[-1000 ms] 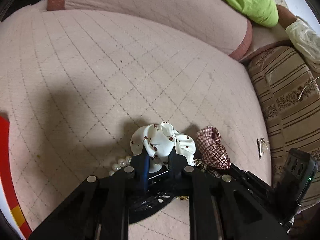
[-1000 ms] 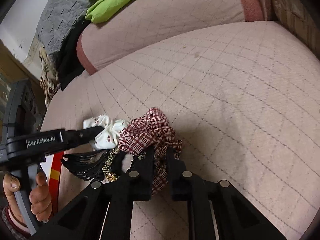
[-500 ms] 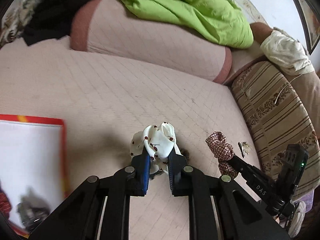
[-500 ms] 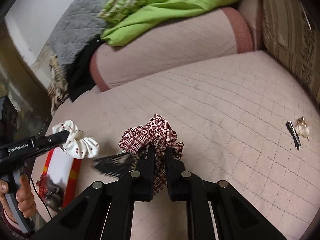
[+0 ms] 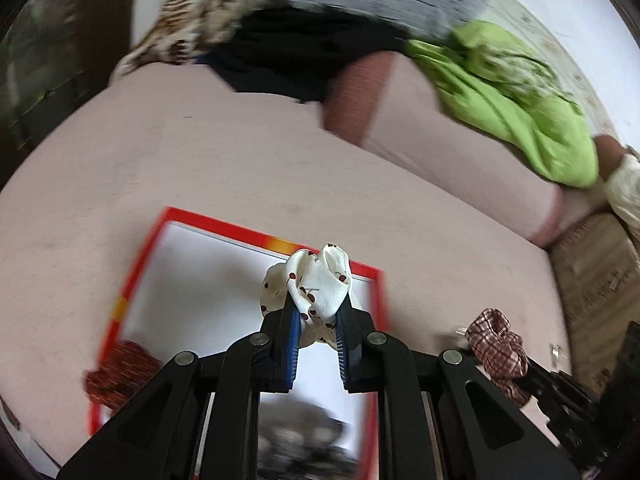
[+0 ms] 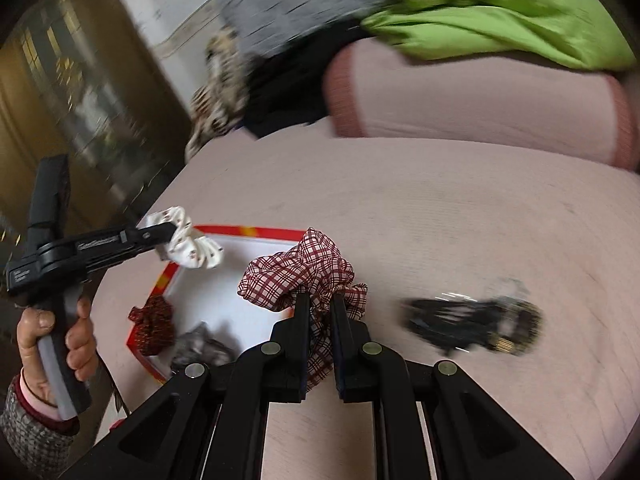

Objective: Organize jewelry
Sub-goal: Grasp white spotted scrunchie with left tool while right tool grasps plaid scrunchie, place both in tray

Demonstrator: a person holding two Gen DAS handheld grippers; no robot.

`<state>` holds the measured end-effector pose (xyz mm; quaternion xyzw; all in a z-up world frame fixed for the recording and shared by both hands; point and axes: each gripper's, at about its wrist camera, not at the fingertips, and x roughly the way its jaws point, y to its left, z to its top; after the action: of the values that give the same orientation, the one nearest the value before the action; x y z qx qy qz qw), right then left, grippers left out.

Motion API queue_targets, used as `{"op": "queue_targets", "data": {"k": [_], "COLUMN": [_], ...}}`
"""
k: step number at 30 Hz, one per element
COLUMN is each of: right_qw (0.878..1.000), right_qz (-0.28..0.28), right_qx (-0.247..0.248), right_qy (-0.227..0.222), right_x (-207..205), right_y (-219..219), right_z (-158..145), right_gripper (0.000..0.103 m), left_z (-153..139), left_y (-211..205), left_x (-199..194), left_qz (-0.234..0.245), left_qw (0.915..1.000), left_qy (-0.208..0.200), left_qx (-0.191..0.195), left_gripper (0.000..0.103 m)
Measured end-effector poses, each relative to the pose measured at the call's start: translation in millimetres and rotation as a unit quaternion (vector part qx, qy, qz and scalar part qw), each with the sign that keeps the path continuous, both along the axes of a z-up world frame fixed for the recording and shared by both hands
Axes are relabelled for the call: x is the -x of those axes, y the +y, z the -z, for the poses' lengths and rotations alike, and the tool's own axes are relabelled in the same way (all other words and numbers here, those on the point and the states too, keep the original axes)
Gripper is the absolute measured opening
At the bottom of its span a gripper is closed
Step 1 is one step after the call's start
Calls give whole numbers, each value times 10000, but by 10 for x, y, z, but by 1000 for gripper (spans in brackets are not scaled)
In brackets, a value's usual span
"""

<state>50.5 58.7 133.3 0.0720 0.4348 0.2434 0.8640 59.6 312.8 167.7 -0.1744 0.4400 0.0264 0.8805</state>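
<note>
Partway. Left gripper [image 5: 317,318] clamps white scrunchie [image 5: 316,286] over box [image 5: 256,236]; right gripper [image 6: 320,312] clamps plaid scrunchie [image 6: 304,272]. Two items already boxed, 7 o'clock. Black clips [image 6: 472,326] left on sofa [image 6: 460,216], 3 o'clock.

Nothing can be read with any certainty: the side of the left gripper [image 6: 162,236], seen from the right wrist camera, carries a pale line of lettering and a small label near its handle, but both are probably too blurred by motion to make out
</note>
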Motion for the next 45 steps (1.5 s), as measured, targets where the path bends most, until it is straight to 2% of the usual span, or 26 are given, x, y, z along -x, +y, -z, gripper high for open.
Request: {"op": "queue_targets", "data": {"k": [4,6,10,18,21,22,23,24,25,27,29,32,37,45], "right_qw": [9990,9979,9942,9918,9911,9906,9905,9904,9904,9906,9914,9930,9956,9989], "right_qz": [-369,-364,-480,-499,-530,-526,-512,-511,-530,-512,-469,-427,-348,-137], "right_qx": [263,542,959,1121,1175,1227,1249,1262,1255,1260,1223,1100,862,443], "right_qy": [30,41,59,347,342,298,265,240,231,155,58,-12,-92,-91], "right_x": [-170,-249,-425,-728,-736,-729,-722,-714,-706,-682,-647,-588,-363,100], "right_y": [641,891,1226,1468,1495,1497,1504,1510,1500,1483,1446,1369,1122,557], "right_z": [162,259,481,849,907,917,907,905,900,858,783,662,444,250], "right_gripper": [11,11,11,11,14,14,19,28,33,52,60,61,63,63], "left_z": [182,273,454,773,803,801,797,787,774,731,678,555,303,-73], "left_y": [293,407,634,937,988,997,1005,1022,1031,1051,1062,1062,967,443], "left_x": [-191,-288,-402,-532,-529,-526,-519,-513,-499,-463,-425,-321,-59,361], "left_qz": [-268,-364,-513,-844,-899,-910,-925,-950,-974,-975,-974,-1034,-1112,-797], "left_qw": [9995,9989,9970,9934,9931,9932,9933,9935,9936,9940,9942,9939,9935,9957], "left_qy": [170,269,453,663,639,626,607,573,541,487,457,369,229,-116], "left_qx": [-41,-153,-365,-398,-410,-371,-322,-252,-196,-69,45,137,14,-460], "left_gripper": [15,15,15,17,26,33,40,44,48,50,51,53,53,54]}}
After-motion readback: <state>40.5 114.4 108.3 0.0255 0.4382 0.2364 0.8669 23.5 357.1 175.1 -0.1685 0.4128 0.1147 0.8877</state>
